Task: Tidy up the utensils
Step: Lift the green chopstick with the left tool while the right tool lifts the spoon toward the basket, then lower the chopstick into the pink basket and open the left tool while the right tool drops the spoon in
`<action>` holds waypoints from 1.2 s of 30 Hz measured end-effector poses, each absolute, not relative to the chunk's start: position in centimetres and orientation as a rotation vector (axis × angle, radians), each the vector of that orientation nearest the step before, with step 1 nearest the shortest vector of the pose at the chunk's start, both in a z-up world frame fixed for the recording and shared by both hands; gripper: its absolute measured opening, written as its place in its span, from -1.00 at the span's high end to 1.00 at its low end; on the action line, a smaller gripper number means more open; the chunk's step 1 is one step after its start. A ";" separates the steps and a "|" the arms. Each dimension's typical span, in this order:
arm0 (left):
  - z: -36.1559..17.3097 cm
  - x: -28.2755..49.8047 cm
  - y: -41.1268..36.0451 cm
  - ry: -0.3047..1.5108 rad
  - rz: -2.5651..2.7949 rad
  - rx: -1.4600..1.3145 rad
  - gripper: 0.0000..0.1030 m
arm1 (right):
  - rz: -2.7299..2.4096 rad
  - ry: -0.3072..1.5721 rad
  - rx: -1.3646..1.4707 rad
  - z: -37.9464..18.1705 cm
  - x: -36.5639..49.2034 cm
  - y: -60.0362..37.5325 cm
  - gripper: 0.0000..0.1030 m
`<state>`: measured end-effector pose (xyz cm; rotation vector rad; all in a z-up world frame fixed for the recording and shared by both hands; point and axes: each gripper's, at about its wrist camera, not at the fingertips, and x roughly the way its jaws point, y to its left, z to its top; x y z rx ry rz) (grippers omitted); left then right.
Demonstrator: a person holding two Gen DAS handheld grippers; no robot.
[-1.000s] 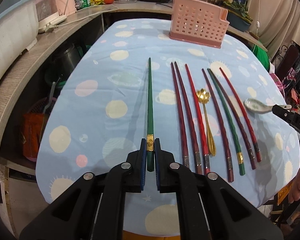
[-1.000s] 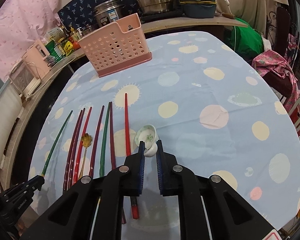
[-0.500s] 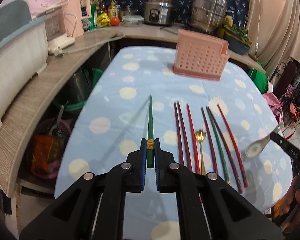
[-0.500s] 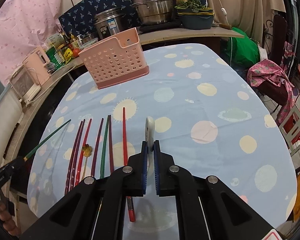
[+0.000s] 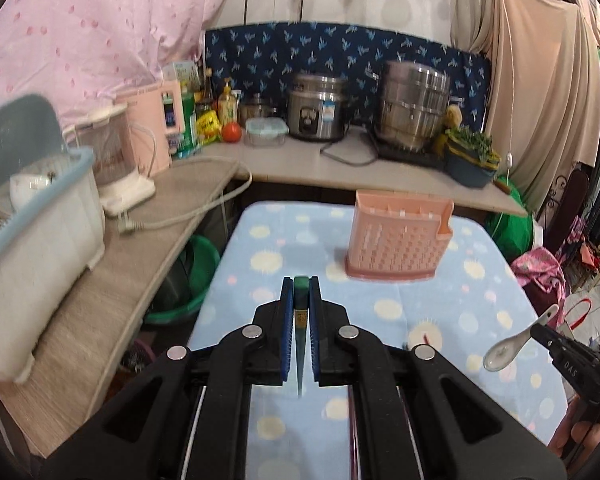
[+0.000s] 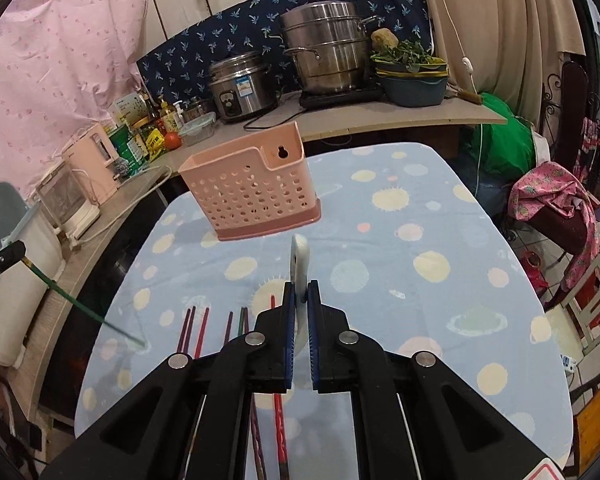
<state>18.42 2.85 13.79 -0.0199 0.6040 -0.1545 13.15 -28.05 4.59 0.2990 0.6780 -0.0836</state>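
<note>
My left gripper [image 5: 301, 290] is shut on a green chopstick [image 5: 300, 320], held in the air with its tip pointing down and back; the chopstick also shows in the right wrist view [image 6: 84, 312]. My right gripper [image 6: 299, 294] is shut on a white ceramic spoon [image 6: 299, 268], lifted above the table; the spoon shows at the right of the left wrist view [image 5: 508, 350]. A pink perforated utensil basket [image 5: 398, 240] [image 6: 252, 196] stands at the far end of the table. Several red and green chopsticks [image 6: 204, 330] lie on the blue dotted tablecloth [image 6: 420, 240].
A counter [image 5: 308, 162] wraps the back and left with a rice cooker [image 5: 318, 114], steel steamer [image 6: 324, 50], kettle [image 5: 120, 160] and a dish rack [image 5: 32, 216]. A green basin [image 5: 188, 280] sits below the counter. Clothes on a chair [image 6: 556, 208] stand at the right.
Both grippers have lifted and tilted up from the table. The green chopstick has swung up off the cloth in the left gripper. The spoon has risen higher toward the basket.
</note>
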 end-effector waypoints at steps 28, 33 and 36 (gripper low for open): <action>24.1 37.6 -8.1 0.380 -0.220 -0.076 0.87 | -0.072 0.647 0.263 7.7 35.7 -30.9 0.88; 20.8 39.4 -8.6 0.432 -0.233 -0.089 0.86 | -0.072 0.691 0.270 5.3 37.0 -31.3 0.88; 19.0 40.1 -8.8 0.466 -0.223 -0.083 0.86 | -0.068 0.702 0.273 4.5 37.2 -31.5 0.87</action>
